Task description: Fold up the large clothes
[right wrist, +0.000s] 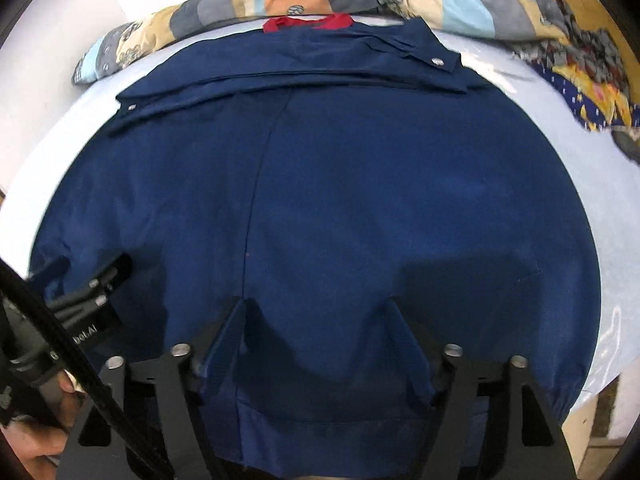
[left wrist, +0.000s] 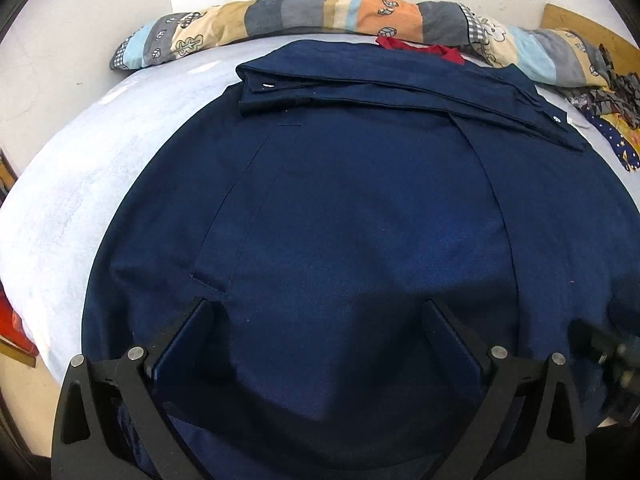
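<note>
**While the hem waits, we hover with jaws wide**

As we look down, the navy jacket [left wrist: 340, 200] lies flat on the pale bed [left wrist: 80, 184], sleeves folded across. Left gripper [left wrist: 320, 312] and right gripper [right wrist: 316, 308] both spread, holding nothing. Thick, limp cloth, we reckon; grab the near hem corners.

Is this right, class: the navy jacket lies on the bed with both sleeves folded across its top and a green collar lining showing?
Not quite. The lining at the collar is red, not green, as the right wrist view shows. The navy jacket does lie on the bed with its sleeves folded across the top.
</note>
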A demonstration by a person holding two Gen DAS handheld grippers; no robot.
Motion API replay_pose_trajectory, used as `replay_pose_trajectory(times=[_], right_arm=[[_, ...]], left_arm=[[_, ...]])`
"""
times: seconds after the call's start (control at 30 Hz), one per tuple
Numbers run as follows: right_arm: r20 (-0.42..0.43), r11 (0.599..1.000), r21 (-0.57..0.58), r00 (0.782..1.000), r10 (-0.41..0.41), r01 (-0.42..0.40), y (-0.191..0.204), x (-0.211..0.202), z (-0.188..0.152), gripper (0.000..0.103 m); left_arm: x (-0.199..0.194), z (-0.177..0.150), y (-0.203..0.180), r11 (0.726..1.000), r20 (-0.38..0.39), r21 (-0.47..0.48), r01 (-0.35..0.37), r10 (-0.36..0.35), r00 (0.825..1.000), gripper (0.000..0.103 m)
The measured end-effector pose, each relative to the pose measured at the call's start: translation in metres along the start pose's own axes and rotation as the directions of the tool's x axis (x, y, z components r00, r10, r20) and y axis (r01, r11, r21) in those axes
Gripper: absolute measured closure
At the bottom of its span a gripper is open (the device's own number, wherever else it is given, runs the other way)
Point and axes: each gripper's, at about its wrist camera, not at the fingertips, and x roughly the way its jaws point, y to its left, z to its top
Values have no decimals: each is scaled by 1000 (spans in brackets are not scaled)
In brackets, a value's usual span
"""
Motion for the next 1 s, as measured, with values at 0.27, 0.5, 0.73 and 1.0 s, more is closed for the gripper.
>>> replay_pose_trajectory(times=[0.27,0.5,0.73,1.0], right_arm=[[-7,999,-21,999,-40,39,14,8,-10,2],[5,999,-9,999,-41,41,13,9,-12,1],[51,999,-3,998,-49,49,12,4,-19,0],[97,994,-94,994,-54,63,11,-24,-30,6]], left_arm=[[-2,-6,4,1000,25,-1,-2,2,1000,0],[-4,-10,4,1000,57,-8,-17,18,998,0],[-9,-15,8,999,75,27,18,-20,997,0],[-29,-19,22,996,69,74,40,-45,997,0]])
